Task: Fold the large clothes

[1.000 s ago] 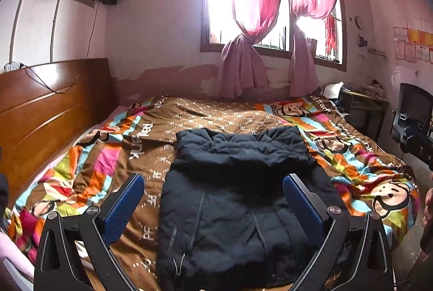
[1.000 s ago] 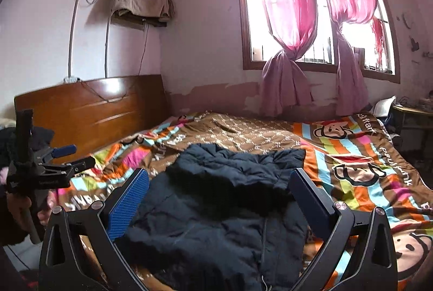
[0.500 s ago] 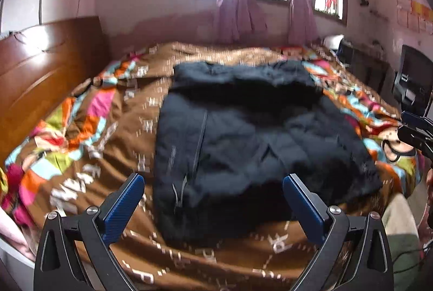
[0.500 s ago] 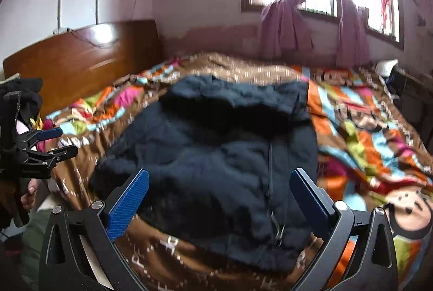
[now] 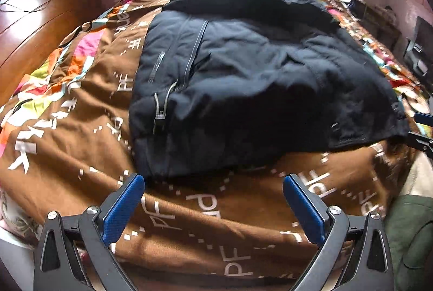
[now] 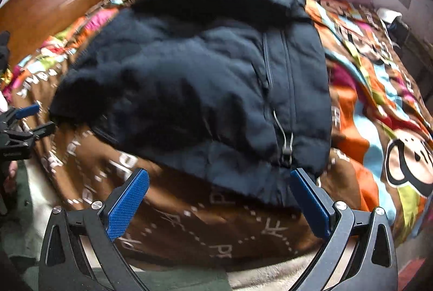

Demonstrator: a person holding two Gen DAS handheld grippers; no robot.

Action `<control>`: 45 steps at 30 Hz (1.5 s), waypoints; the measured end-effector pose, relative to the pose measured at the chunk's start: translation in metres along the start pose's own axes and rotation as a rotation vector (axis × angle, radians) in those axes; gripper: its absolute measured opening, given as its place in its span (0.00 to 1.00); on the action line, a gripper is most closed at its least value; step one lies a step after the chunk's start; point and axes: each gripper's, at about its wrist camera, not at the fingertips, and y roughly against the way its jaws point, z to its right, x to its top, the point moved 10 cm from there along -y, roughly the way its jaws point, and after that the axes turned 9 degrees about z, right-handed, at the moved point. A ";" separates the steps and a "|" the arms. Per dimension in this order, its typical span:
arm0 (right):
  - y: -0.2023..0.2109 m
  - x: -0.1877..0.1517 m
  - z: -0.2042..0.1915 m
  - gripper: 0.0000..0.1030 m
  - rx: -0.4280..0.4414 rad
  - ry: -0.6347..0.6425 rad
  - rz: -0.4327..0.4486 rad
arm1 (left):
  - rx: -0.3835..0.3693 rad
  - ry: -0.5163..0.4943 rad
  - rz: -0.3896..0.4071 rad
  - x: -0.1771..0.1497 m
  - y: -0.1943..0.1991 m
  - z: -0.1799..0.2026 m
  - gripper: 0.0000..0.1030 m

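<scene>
A large dark navy padded jacket (image 5: 243, 79) lies spread on the bed, hem toward me, zipper pull near its left front. It also shows in the right wrist view (image 6: 194, 90). My left gripper (image 5: 213, 204) is open and empty, just short of the jacket's hem over the blanket. My right gripper (image 6: 219, 199) is open and empty, its right finger at the hem's right corner. Each gripper shows at the edge of the other's view: the right one (image 5: 422, 131), the left one (image 6: 24, 126).
The jacket rests on a brown and multicoloured cartoon blanket (image 5: 81, 128) covering the bed. A wooden headboard (image 5: 40, 28) stands at the left. Pink curtains and a window are at the back; a dark desk and chair (image 5: 416, 52) stand at the right.
Both grippers have tilted down and moved in toward the bed. The jacket's hem now fills the views close to the fingers. Both stay open.
</scene>
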 end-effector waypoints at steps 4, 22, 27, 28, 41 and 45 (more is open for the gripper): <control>-0.021 -0.018 0.014 0.99 -0.095 0.024 -0.076 | 0.023 -0.037 -0.044 -0.010 -0.011 0.004 1.00; -0.046 0.024 0.012 0.99 -0.216 0.145 0.027 | 0.003 0.013 0.075 0.010 0.003 -0.003 1.00; -0.033 0.061 0.021 0.99 -0.114 0.066 0.061 | -0.004 -0.033 0.121 0.015 0.013 0.008 1.00; -0.030 0.068 0.021 0.99 -0.106 0.075 0.069 | 0.003 -0.058 0.134 0.016 0.015 0.012 1.00; -0.031 0.130 0.024 0.99 0.109 -0.108 0.058 | 0.222 -0.187 0.165 0.023 0.013 0.015 1.00; -0.034 0.137 0.023 0.99 0.110 -0.099 0.072 | 0.184 -0.170 0.198 0.025 0.020 0.015 1.00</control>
